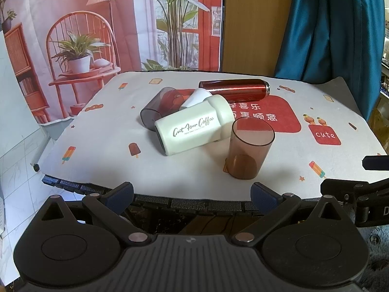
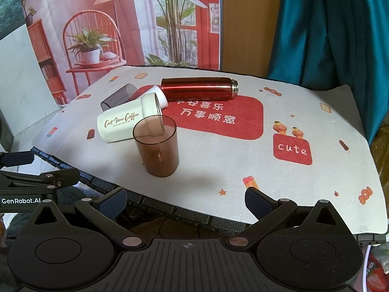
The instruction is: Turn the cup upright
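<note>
Brown cup (image 1: 249, 148) is standing upright at frame centre; left gripper (image 1: 192, 196) and right gripper (image 2: 186, 200) are gaping wide, holding nothing

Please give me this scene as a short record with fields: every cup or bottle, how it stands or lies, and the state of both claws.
brown cup: upright, mouth up
white coffee cup: on its side
grey cup: on its side, behind the white coffee cup
small white cup: on its side
red bottle: on its side, no lid visible
left claw: open, empty
right claw: open, empty
surface: printed mat
</note>
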`<state>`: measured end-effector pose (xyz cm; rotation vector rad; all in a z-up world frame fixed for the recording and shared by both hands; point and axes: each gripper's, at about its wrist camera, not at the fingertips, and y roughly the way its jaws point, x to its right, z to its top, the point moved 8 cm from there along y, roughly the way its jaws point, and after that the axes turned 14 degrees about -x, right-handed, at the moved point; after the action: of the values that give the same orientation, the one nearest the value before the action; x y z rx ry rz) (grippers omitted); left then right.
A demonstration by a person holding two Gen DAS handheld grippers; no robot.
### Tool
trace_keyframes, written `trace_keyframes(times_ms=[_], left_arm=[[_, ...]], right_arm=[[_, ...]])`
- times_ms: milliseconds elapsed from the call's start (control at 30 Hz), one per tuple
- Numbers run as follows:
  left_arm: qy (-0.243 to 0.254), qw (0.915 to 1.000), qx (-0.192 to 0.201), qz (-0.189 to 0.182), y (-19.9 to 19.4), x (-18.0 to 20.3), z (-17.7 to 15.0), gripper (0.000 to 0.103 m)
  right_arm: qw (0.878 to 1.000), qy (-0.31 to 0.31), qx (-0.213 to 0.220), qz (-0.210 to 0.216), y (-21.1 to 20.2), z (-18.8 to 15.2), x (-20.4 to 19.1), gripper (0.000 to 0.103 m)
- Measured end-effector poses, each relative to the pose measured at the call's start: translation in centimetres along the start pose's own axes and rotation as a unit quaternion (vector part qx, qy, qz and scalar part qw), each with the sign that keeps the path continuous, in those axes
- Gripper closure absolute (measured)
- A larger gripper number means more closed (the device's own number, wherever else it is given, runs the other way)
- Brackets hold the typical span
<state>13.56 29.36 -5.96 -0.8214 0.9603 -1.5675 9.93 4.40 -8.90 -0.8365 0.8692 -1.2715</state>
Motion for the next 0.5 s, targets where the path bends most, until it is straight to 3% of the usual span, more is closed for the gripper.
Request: trace_keyframes(times_ms=[500], left_arm=[[-0.001, 1.0000, -0.002, 0.000, 0.05, -0.07, -0.20, 0.000]], right_arm=[[1.000, 0.000, 0.000, 0.000, 0.05, -0.09, 0.00, 0.000]])
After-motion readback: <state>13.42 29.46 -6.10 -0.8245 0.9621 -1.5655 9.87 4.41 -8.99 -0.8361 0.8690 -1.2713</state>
